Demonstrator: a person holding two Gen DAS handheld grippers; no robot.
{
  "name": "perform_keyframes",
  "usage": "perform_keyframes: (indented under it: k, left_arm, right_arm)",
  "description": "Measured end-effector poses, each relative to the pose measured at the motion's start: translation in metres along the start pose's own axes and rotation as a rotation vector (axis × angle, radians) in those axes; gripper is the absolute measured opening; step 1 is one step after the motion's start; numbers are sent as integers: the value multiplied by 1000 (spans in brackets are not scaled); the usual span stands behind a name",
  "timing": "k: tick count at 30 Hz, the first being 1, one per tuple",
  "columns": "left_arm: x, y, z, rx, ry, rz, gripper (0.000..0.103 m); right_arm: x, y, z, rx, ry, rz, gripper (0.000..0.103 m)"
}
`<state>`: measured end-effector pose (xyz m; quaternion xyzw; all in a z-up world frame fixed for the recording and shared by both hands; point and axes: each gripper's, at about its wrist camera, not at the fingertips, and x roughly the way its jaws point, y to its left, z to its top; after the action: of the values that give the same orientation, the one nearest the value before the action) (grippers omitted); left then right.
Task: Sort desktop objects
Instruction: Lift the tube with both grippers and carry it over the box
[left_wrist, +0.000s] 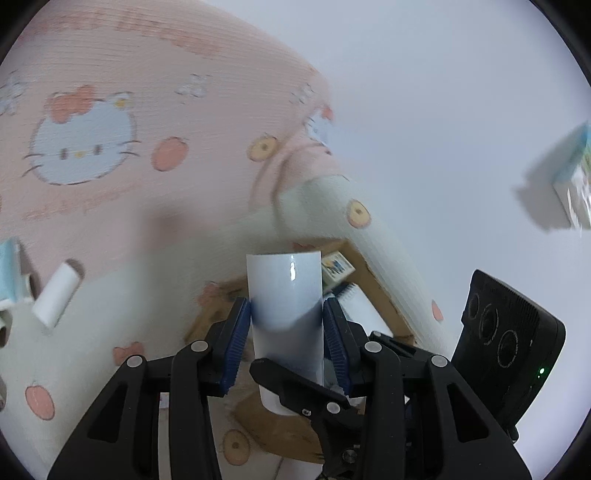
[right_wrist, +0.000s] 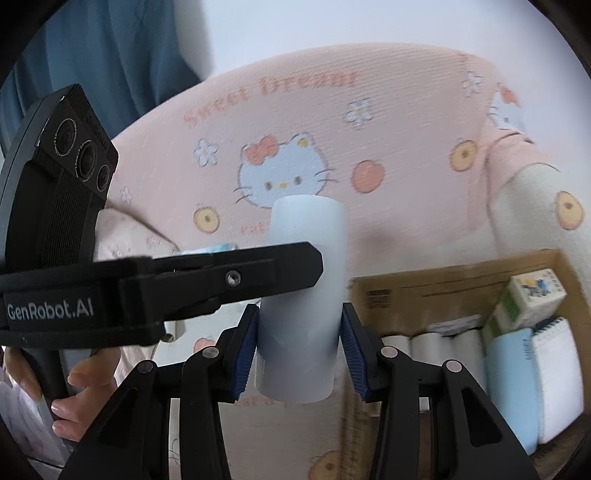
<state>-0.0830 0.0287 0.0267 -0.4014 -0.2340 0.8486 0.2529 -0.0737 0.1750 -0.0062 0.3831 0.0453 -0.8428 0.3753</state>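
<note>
Pink cat-print bedding (right_wrist: 388, 122) behind | left claw (left_wrist: 287, 325) and right claw (right_wrist: 299, 345) both clamped on one white tube (left_wrist: 284, 291) | cardboard box (right_wrist: 461, 284) just beyond.

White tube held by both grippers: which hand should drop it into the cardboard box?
Probably right. The right gripper holds the white tube beside the open cardboard box, next to similar white rolls. The left gripper crosses in from the far side.
</note>
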Motion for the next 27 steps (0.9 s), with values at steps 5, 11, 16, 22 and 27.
perform_keyframes:
  k: [5, 11, 16, 22, 27]
  left_arm:
    - [28, -17, 4, -24, 63, -59, 44]
    - [65, -26, 9, -35, 103, -65, 44]
    - [96, -35, 20, -18, 155, -31, 44]
    - [127, -41, 22, -3, 216, 2, 44]
    - [148, -37, 16, -22, 287, -10, 45]
  right_arm:
    - [-19, -28, 8, 48, -6, -28, 41]
    - [-25, -57, 10, 95, 27, -58, 41]
    - [-19, -80, 14, 112, 71, -88, 41]
    - [-4, -104, 10, 139, 129, -112, 40]
    - [0, -121, 3, 176, 156, -97, 40]
